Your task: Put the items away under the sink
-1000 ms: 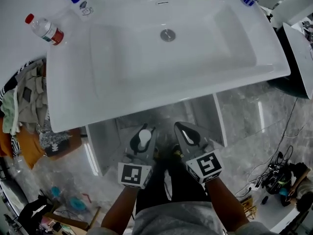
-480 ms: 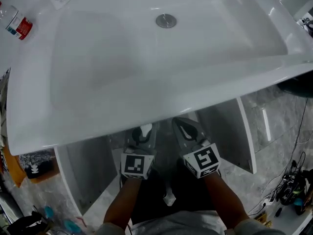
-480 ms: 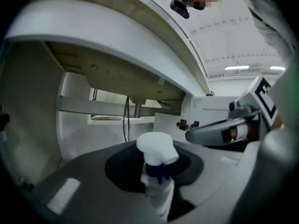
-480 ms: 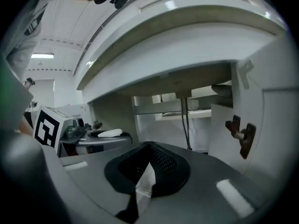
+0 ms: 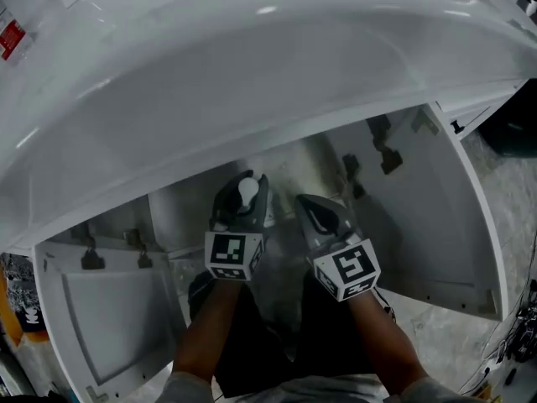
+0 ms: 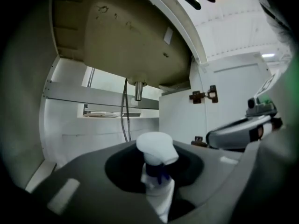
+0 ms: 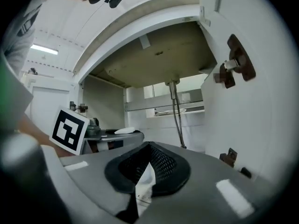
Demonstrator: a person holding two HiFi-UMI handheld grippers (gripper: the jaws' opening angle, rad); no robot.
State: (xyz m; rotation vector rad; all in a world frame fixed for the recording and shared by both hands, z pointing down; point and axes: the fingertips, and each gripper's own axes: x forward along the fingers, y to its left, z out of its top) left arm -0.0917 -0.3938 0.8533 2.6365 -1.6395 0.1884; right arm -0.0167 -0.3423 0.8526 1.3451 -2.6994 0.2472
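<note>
between the jaws of the left hand-held gripper (image 5: 244, 193) stands a white plastic bottle with a rounded white cap and a dark blue collar (image 6: 157, 157). it is upright, the jaws are clamped on its body, and the cap rises above them. just to the right, the right hand-held gripper (image 5: 318, 217) is closed on a thin flat white item (image 7: 145, 180) seen edge-on between its meshed pads; what it is cannot be told. both hand-held grippers point nearly level into the open white cabinet (image 6: 93, 125) under the sink. above them hangs the beige underside of the basin (image 6: 121, 36). a short metal drain stub (image 6: 138, 90) and thin grey hoses (image 6: 124, 118) come down ahead of the left hand-held gripper. to the right of the right hand-held gripper a white cabinet door (image 5: 436, 225) stands swung open, with dark hinges (image 5: 383, 154) on its inner face. to the left of the left hand-held gripper the other white door (image 5: 109, 326) is open too. the person's forearms (image 5: 210, 326) reach in from below in the head view.
</note>
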